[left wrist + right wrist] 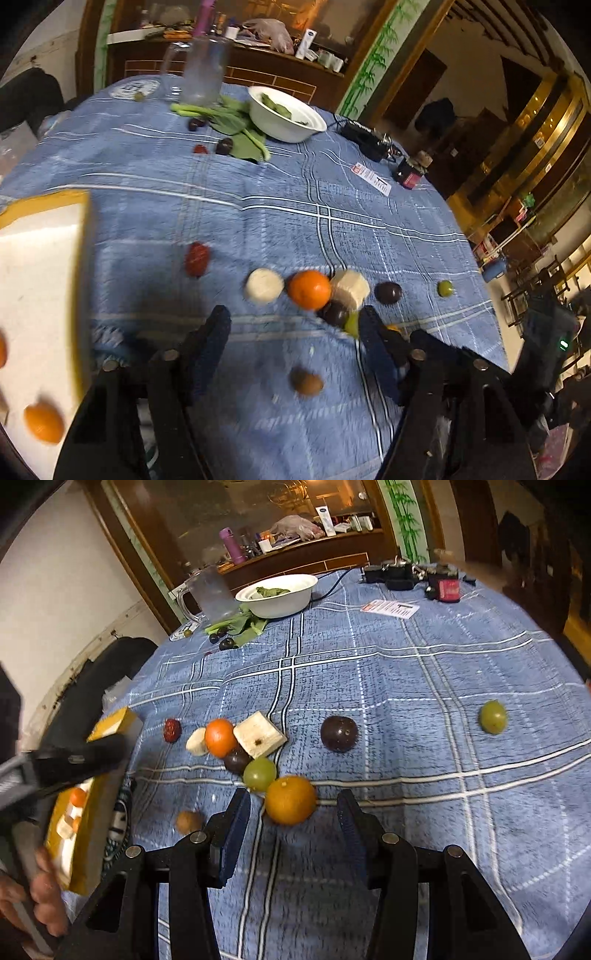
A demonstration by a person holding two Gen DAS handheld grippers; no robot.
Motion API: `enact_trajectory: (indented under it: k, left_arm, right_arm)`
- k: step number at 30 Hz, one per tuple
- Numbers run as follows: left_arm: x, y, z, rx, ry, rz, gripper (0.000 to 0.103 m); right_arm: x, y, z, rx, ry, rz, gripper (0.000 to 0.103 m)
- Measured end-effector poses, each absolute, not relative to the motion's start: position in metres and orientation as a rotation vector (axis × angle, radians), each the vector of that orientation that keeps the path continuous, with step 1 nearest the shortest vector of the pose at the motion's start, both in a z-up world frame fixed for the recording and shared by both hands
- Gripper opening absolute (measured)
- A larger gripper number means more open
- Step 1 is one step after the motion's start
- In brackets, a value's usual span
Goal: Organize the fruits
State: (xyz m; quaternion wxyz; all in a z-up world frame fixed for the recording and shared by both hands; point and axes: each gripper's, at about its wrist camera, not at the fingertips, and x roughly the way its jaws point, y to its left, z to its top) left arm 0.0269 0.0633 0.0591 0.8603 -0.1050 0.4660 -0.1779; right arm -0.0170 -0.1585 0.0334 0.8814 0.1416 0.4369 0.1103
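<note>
A blue checked tablecloth (424, 686) bore everything. The yellow-rimmed tray (40, 280) lay left of the fruit cluster, holding a small orange (43, 422). Both the right gripper (293, 814) and left gripper (293, 330) gaped, empty; a mandarin (290, 799) sat between the right one's fingertips.

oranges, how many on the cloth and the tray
3 seen: one orange between the right claw fingers, one in the cluster, one on the tray; more may hide.

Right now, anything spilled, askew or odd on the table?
Yes. Leafy greens lie on the blue tablecloth beside the white bowl, not in it, with dark grapes loose among them. Nearer, fruit is scattered: an orange between the open right gripper fingers, and a lone green grape.
</note>
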Motion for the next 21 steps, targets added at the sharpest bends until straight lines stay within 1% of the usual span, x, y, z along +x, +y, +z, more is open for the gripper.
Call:
enact_trajectory:
  k: [4,7,8,12,13,14,15,16,17,21]
  left_arm:
    - [0.048,0.038,0.041,-0.156,0.98,-0.379,0.063]
    - [0.058,0.021,0.03,-0.06,0.987,-0.389,0.063]
    - [0.06,0.02,0.031,-0.064,0.961,-0.404,0.063]
    - [0.065,0.023,0.032,-0.034,0.95,-0.428,0.062]
    - [0.065,0.024,0.031,-0.03,0.956,-0.433,0.057]
    - [0.064,0.028,0.031,-0.03,0.964,-0.44,0.05]
    - [0.064,0.032,0.031,-0.037,0.969,-0.443,0.047]
    - [0.064,0.033,0.03,-0.04,0.975,-0.445,0.045]
    - [0.064,0.035,0.03,-0.047,0.975,-0.451,0.045]
    - [0.063,0.022,0.028,0.002,0.971,-0.461,0.045]
  right_arm:
    - [-0.009,-0.158,0.025,0.306,0.919,0.233,0.051]
    - [-0.006,-0.158,0.016,0.326,0.936,0.248,0.051]
    - [-0.007,-0.158,0.015,0.325,0.928,0.252,0.051]
    - [-0.005,-0.154,0.016,0.282,0.92,0.254,0.051]
    - [-0.006,-0.153,0.016,0.269,0.919,0.254,0.051]
    - [-0.006,-0.151,0.016,0.257,0.918,0.252,0.05]
    - [-0.007,-0.151,0.016,0.251,0.916,0.252,0.047]
    - [-0.008,-0.151,0.016,0.256,0.918,0.263,0.039]
    - [-0.008,-0.151,0.016,0.266,0.923,0.277,0.034]
    - [-0.01,-0.147,0.016,0.246,0.919,0.268,0.034]
